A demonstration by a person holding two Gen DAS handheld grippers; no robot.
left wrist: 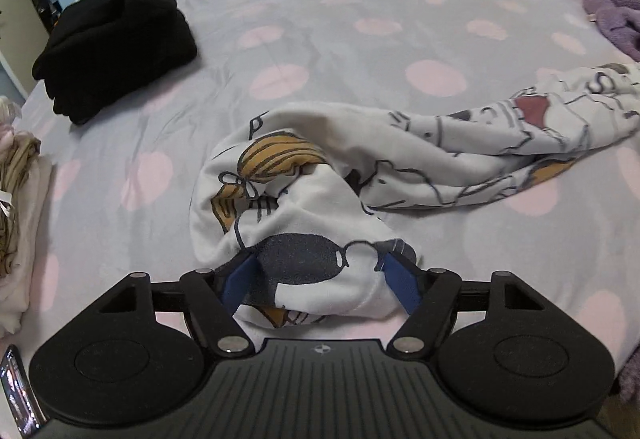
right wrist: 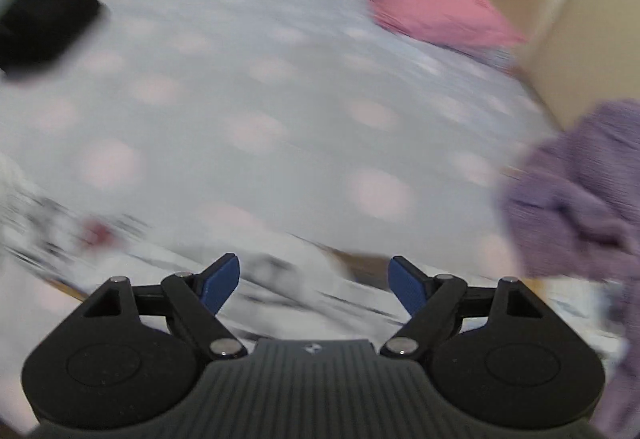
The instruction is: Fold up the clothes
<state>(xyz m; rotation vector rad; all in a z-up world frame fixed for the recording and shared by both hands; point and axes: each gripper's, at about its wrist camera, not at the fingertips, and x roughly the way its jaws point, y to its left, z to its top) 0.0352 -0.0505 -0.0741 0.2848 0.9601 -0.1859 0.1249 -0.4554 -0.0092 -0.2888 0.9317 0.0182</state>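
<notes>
Jaws of the left gripper (left wrist: 320, 279) stand wide with a bunched end of the printed garment (left wrist: 304, 199) between the blue pads — cloth fills the gap, but whether the pads press on it I cannot tell.

From that end the garment's long axis runs away toward about two o'clock in the left wrist view, a twisted rope of white cartoon-print fabric across the spotted bedsheet (left wrist: 320, 19). The right gripper (right wrist: 314, 285) is spread open and holds nothing; white cloth lies under and just ahead of its tips, from twelve round to nine o'clock, so by my judgement it is the hand nearer the far end. Its view is smeared, yet it alone shows the purple garment (right wrist: 580, 199) close by at three o'clock; the left view alone shows the garment's whole run and a folded black pile (left wrist: 116, 47) at ten o'clock.
</notes>
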